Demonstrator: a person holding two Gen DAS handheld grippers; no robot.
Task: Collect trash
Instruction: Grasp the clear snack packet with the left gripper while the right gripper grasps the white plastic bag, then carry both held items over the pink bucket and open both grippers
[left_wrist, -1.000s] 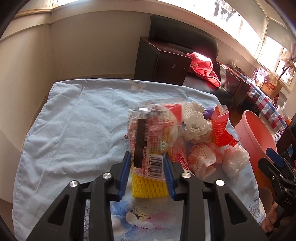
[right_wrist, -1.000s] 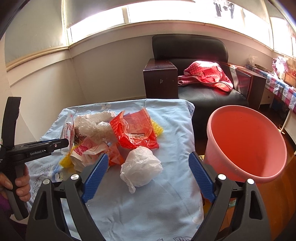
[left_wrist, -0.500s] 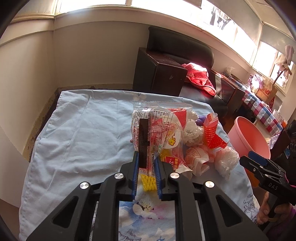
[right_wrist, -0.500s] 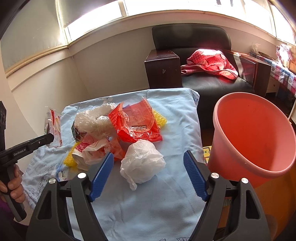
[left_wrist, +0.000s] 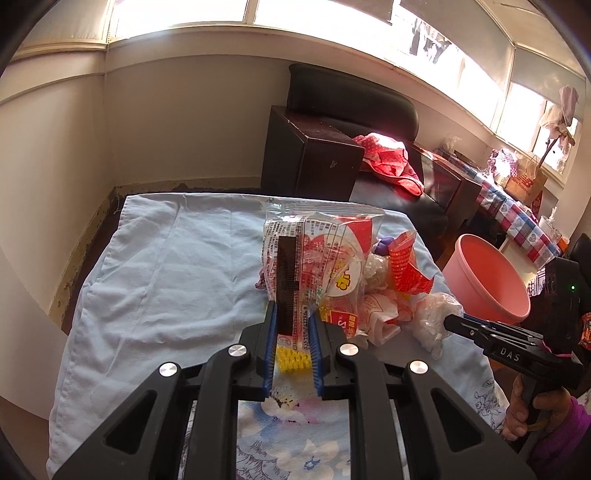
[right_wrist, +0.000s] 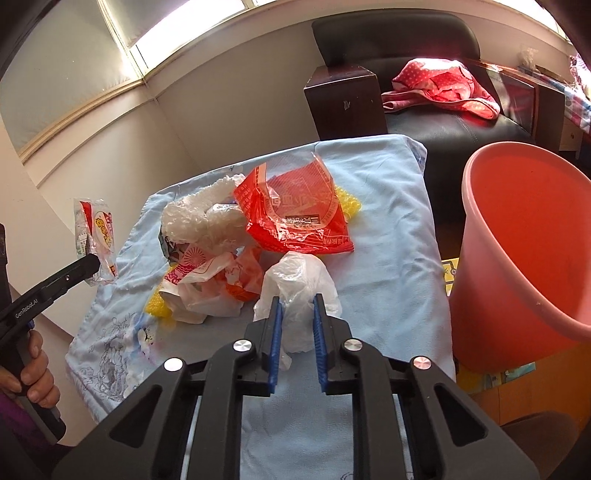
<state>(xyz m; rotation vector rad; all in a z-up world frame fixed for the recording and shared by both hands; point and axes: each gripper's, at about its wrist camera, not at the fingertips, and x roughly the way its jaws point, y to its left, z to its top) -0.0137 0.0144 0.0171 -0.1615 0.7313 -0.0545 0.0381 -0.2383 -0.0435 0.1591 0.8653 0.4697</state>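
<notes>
Within the last second the right claw (right_wrist: 297, 325) went from wide open to closing on the white plastic bag (right_wrist: 295, 284), while the left claw (left_wrist: 292, 332), already pinching the clear snack wrapper (left_wrist: 317, 254), has lifted it off the table (left_wrist: 155, 266); two pieces look ready to carry. The pink bucket (right_wrist: 524, 236) gapes just right of the right claw past the table edge, the way to it open, the remaining pile left of that claw

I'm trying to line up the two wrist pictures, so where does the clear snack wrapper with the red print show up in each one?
Left wrist view: the snack wrapper stands up at centre, pinched in the left gripper.
Right wrist view: it hangs at the far left, beyond the cloth's edge, at the tip of that same gripper.
Shared landmark: the pink bucket, on the right in both.
</notes>
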